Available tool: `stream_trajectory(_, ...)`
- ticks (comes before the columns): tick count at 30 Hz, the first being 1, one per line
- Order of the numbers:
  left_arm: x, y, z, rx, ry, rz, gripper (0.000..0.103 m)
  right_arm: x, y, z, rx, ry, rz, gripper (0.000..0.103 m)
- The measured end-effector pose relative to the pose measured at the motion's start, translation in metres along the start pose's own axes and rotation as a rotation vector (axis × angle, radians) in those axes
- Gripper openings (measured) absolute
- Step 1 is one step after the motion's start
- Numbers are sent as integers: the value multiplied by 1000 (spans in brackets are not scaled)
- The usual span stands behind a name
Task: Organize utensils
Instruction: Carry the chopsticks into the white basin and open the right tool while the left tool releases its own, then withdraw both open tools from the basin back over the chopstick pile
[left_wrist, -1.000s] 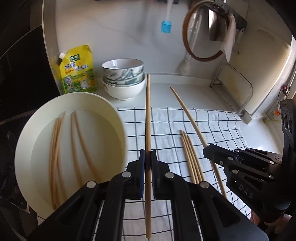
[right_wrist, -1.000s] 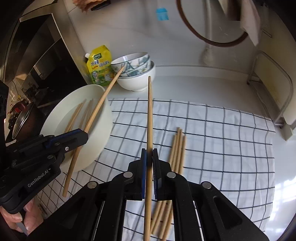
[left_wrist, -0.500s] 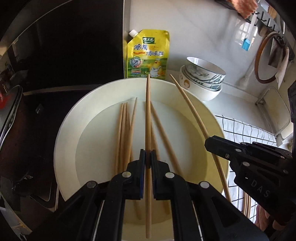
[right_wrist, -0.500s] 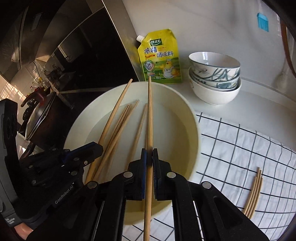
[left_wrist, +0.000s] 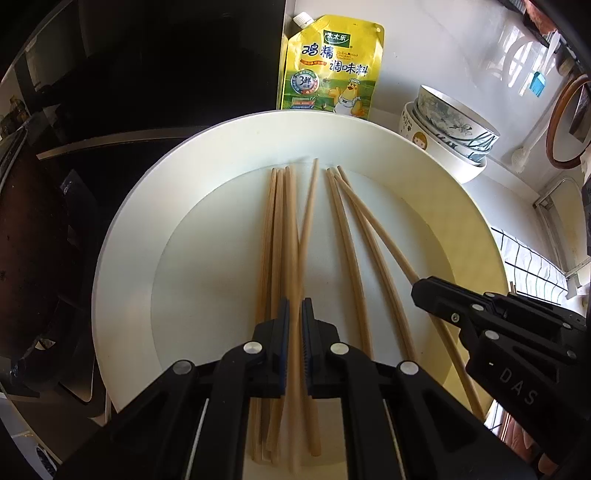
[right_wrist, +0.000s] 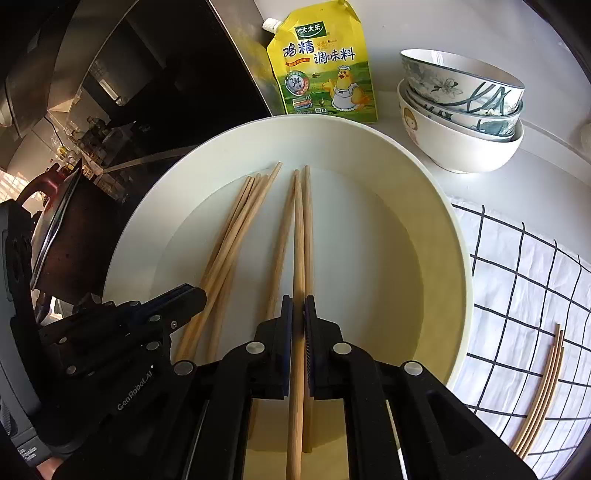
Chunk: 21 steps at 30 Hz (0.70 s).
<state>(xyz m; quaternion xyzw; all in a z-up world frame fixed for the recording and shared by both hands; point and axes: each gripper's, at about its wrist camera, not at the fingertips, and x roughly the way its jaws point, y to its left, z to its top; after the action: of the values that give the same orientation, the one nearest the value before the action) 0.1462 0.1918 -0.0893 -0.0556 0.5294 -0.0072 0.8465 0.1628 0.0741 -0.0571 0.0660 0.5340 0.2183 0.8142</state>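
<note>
A big cream plate (left_wrist: 122, 240) (right_wrist: 458, 240) lies under both grippers and holds several wooden chopsticks (left_wrist: 273, 236) (right_wrist: 236, 236). My left gripper (left_wrist: 294, 306) points steeply down over the plate's middle, shut on one chopstick (left_wrist: 291, 221) whose far tip reaches the plate's back. To its right, my right gripper (right_wrist: 298, 302) has a chopstick (right_wrist: 298, 229) between its pads; its jaws are opening, and the pads still touch the stick. That stick's tip rests in the plate. Each gripper shows in the other's view: the right gripper (left_wrist: 417, 288), the left gripper (right_wrist: 199, 291).
A few more chopsticks (right_wrist: 543, 387) lie on the white checked cloth (right_wrist: 517, 277) right of the plate. Stacked bowls (right_wrist: 461, 110) and a yellow seasoning pouch (right_wrist: 321, 70) stand behind it. A dark stove with a pot (right_wrist: 55, 229) lies to the left.
Both grippers carried their chopsticks left from above the checked cloth to over the plate and sank. The chopstick tips now lie among the sticks in the plate.
</note>
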Motion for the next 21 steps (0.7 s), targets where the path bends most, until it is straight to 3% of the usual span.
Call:
stream_trajectory(2,-1,1,0,-9,-1,0,11,-4,0,-2,-5,-11,-14,10)
stream_trajectory(7,-8,6,-4,-16,-9,16,35,-14,0,-6,-13,-38,-32,10)
stream_trajectory(9,-12,8,-6,-21,-13,15,38,-19,1,-11,-17,-50,-36,10)
stream_trajectory(21,-29,-1,-13,2,-35,26,45,-50,-9,-40,3,-91,-60,15)
